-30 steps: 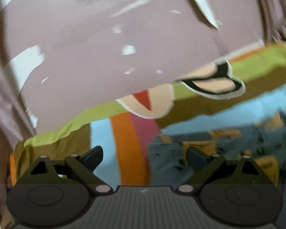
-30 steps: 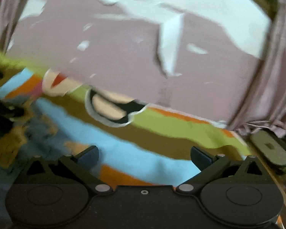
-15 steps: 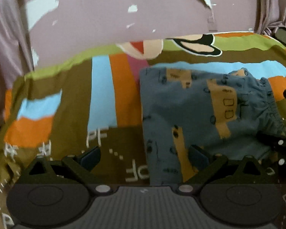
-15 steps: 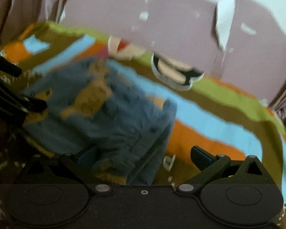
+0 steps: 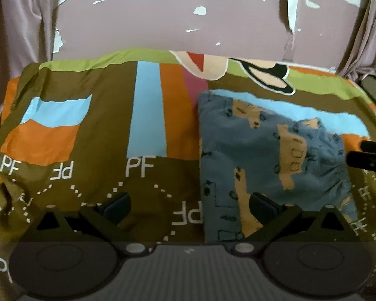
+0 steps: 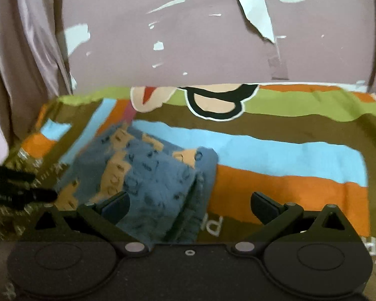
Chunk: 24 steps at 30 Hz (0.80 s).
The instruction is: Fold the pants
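Both sets of jaws stand released, gripping nothing. The left gripper [image 5: 189, 204] hangs over the bedspread, its right finger above the near edge of the blue fleece pants with tan vehicle prints [image 5: 270, 160]. The right gripper [image 6: 189, 204] hangs over their other end. The pants lie folded into a compact block on the striped, multicoloured bedspread [image 5: 92, 115]. The folding looks finished or nearly so; next comes a final tidy or withdrawal.

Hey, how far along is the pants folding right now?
The pants already lie in a compact folded bundle on the bedspread. Nothing is in hand: the left gripper and right gripper both have open, empty jaws. Little looks left beyond perhaps tidying the edges.
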Motion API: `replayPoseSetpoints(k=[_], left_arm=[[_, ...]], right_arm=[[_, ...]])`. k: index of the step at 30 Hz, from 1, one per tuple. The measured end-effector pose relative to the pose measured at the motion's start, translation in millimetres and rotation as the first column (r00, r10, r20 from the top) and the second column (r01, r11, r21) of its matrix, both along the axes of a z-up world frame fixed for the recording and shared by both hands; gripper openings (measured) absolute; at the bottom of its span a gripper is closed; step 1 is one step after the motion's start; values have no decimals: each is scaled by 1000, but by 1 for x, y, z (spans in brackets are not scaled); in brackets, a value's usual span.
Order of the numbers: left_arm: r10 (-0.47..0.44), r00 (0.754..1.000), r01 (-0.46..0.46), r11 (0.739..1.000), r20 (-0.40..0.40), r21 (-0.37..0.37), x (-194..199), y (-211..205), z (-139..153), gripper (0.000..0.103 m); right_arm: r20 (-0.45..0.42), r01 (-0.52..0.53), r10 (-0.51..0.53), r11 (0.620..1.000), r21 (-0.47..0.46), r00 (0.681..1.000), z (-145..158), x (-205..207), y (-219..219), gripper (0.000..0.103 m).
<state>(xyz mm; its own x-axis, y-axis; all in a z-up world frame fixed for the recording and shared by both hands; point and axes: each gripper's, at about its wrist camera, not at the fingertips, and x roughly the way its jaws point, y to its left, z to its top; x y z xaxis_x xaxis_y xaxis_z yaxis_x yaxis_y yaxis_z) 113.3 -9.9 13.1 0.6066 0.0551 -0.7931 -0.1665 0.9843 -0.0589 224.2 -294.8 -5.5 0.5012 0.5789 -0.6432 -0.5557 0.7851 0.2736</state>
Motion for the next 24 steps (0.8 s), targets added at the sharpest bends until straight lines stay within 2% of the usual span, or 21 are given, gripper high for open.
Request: replayPoseSetpoints(k=[2,4,8,14,19,24], left_arm=[[-13,1000,13,999,7,-30,1,2,1,103],[-22,1000,22,999,8,-47,2,3,0,103],[-34,999,34,999,3,-21,2,0,-1,103],[-36,999,36,999,5,-4,4,-1,-1,103],[-51,999,51,999,3,20,7,-4,-2,103],[-88,996,88,996,21,22,9,-8,-7,103]], right_arm=[[-20,-32,33,999,43,999,-3,10,3,102],[-28,-58,60,997,43,998,-7,15,8,102],[-4,-60,60,998,10,998,-17,16,18,102],[-69,-34,43,992,125,997,-26,32,14,102],[-76,-41,48,995,93,996,-31,38,18,102],[-148,-6,31,985,170,988,-44,42,11,102]])
